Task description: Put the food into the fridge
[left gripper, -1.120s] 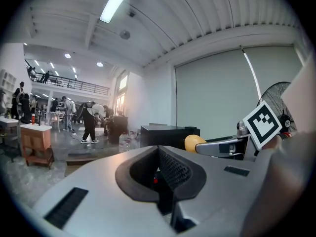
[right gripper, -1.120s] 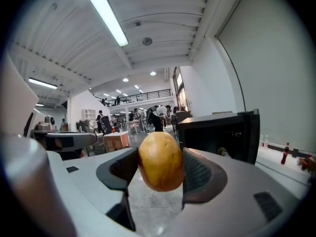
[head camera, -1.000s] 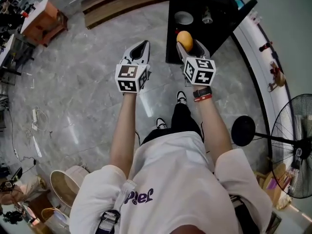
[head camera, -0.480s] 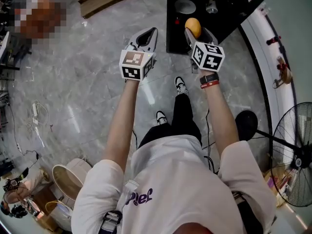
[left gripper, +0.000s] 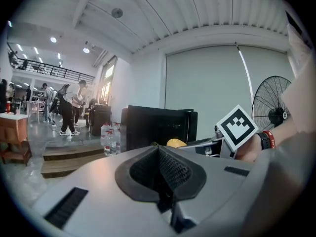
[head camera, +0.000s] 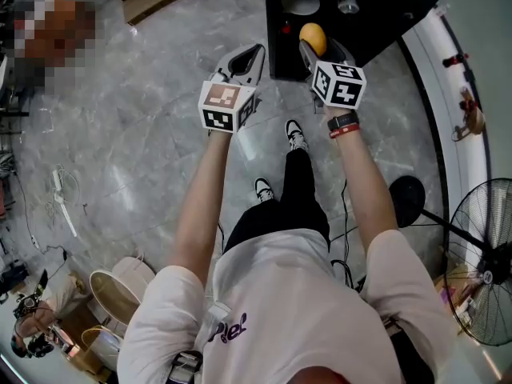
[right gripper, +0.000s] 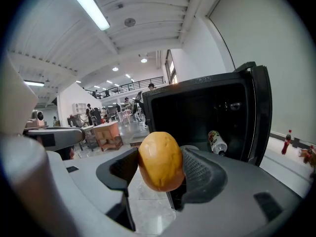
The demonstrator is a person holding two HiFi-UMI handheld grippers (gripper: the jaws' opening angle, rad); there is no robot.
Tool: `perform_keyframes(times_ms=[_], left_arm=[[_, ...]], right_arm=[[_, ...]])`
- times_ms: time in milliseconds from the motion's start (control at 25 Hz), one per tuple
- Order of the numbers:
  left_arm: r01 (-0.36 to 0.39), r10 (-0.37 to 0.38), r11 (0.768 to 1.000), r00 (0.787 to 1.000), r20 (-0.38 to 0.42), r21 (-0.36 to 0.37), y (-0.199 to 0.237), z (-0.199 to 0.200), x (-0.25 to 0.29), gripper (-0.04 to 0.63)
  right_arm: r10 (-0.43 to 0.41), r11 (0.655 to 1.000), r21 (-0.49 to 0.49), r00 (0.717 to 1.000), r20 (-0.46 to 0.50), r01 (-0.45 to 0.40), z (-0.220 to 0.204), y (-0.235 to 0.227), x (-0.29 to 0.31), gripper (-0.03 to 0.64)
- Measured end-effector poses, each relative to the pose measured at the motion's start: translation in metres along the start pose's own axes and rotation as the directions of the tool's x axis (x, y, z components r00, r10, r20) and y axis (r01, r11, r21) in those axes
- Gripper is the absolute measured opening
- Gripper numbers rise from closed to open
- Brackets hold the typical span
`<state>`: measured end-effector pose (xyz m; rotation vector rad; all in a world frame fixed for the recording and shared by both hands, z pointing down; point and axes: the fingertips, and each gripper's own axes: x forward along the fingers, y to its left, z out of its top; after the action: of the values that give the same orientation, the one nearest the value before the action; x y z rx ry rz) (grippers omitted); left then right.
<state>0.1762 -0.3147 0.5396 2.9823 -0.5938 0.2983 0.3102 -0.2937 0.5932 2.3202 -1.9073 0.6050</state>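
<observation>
1. The jaws of the right gripper (right gripper: pixel 159 171) are grasping a round yellow-orange food item (head camera: pixel 312 38) by its two sides. The ribbed pads are pressing against it, and its upper part is sticking up above them.
2. The jaws of the left gripper (left gripper: pixel 160 177) are clenched together, pad against pad, with nothing between them.
3. The food item is hanging in the air just in front of the open black fridge (right gripper: pixel 197 113), outside it. The right gripper is pointing into the fridge's dark opening.
4. The left gripper is hovering beside the right one, off to the left of the fridge in the head view. It is over the grey marble floor (head camera: pixel 136 126) rather than in front of the opening.
5. Inside the fridge a white bowl (head camera: pixel 302 2) is sitting toward the left. A can (right gripper: pixel 216 142) is lying on its side toward the right.
6. The fridge door (right gripper: pixel 260 113) is standing wide open at the fridge's right edge.
7. The person's bare forearms are reaching toward the fridge from a white shirt. A dark watch with a red band (head camera: pixel 342 126) is sitting on the right wrist.
8. A standing fan (head camera: pixel 484 256) is standing to the right of the fridge, nearer the person than the fridge is.
9. In the left gripper view, clear water bottles (left gripper: pixel 109 141) are standing just left of the fridge, by a wooden step (left gripper: pixel 64 158). Several people are standing well beyond it in the hall.
</observation>
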Motion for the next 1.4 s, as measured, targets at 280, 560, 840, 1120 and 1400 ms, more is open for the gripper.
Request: perform_keyframes(times_ms=[280, 560, 840, 1120, 1400], left_arm=[[0.043, -0.043, 0.999, 0.999, 0.002, 0.012, 0.004, -0.020, 0.032, 0.018], [0.081, -0.081, 0.997, 0.997, 0.004, 0.019, 0.015, -0.037, 0.066, 0.018], [0.094, -0.094, 0.996, 0.996, 0.005, 0.008, 0.032, -0.049, 0.102, 0.020], [0.097, -0.097, 0.995, 0.995, 0.010, 0.000, 0.044, -0.060, 0.135, 0.018], [0.083, -0.083, 0.996, 0.997, -0.001, -0.017, 0.047, -0.081, 0.156, 0.018]], right_arm=[[-0.007, 1.000, 0.000, 1.000, -0.024, 0.007, -0.014, -0.020, 0.042, 0.296], [-0.008, 1.000, -0.002, 0.999, -0.048, 0.008, -0.026, -0.039, 0.088, 0.296], [-0.024, 1.000, -0.013, 0.996, -0.084, 0.023, -0.041, -0.060, 0.135, 0.296], [-0.014, 1.000, -0.015, 0.997, -0.074, 0.013, -0.049, -0.079, 0.180, 0.296], [-0.014, 1.000, -0.025, 0.997, -0.072, 0.013, -0.053, -0.104, 0.217, 0.296]])
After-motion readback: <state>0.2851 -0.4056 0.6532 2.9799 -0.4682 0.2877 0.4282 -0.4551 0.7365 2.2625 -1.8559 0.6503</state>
